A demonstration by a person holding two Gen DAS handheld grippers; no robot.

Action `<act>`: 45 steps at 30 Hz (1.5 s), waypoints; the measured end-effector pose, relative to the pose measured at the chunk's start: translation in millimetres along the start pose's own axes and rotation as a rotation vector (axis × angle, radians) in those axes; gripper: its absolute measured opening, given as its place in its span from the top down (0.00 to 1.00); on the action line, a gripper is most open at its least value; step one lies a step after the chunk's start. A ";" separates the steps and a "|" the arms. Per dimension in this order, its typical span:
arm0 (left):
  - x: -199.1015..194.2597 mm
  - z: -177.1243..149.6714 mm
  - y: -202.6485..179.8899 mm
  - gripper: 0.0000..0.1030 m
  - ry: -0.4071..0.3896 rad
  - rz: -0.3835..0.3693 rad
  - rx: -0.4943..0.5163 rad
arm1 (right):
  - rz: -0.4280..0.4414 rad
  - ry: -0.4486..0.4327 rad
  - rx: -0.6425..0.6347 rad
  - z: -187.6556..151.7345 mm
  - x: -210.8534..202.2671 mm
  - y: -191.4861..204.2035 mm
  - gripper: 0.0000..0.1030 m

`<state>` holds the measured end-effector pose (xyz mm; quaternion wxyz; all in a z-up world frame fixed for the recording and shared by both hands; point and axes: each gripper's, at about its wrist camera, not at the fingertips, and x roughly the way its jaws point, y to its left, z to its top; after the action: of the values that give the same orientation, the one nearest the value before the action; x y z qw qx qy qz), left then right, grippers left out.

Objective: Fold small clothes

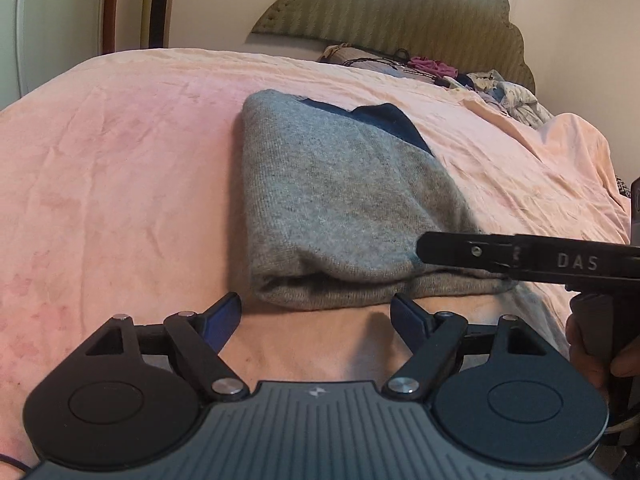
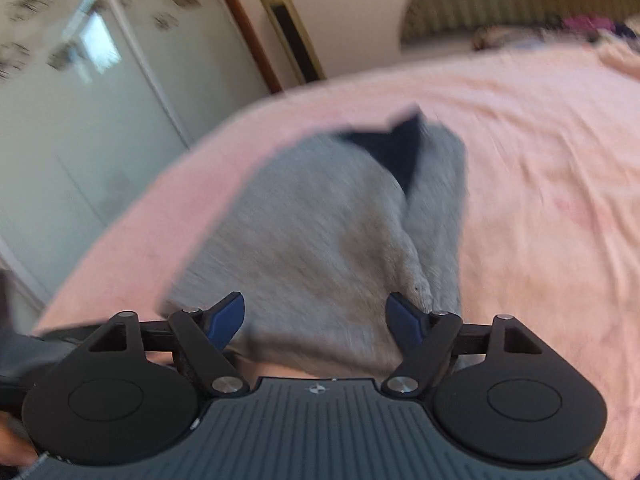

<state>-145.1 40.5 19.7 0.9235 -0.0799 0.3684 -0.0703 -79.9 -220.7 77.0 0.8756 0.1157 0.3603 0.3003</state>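
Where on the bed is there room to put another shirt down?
The pink bedsheet is bare left of the folded grey knitted garment, out to the bed's left edge. Right of it a narrower strip stays free. By the padded headboard, a heap of mixed clothes crowds it.

The sweater (image 1: 340, 196) is grey knit with a navy patch at its far end; it lies folded into a thick, compact bundle, flat on the pink bedspread (image 1: 120, 168), its fold edge nearest.
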 end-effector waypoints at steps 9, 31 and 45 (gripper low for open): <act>-35.4 36.0 -7.6 0.20 -0.221 0.062 0.030 | 0.054 -0.068 0.091 65.9 -18.1 -1.3 0.08; 38.3 19.0 -34.0 0.19 -0.102 0.051 0.110 | -0.019 0.018 0.033 72.6 49.1 4.6 0.04; 38.5 18.8 -32.8 0.18 -0.104 0.051 0.109 | -0.042 0.045 -0.079 40.6 49.4 -2.3 0.06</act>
<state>-106.7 3.0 13.9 0.9458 -0.0236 0.3177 -0.0628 -22.8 -191.8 77.3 0.8772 0.0667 0.3704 0.2983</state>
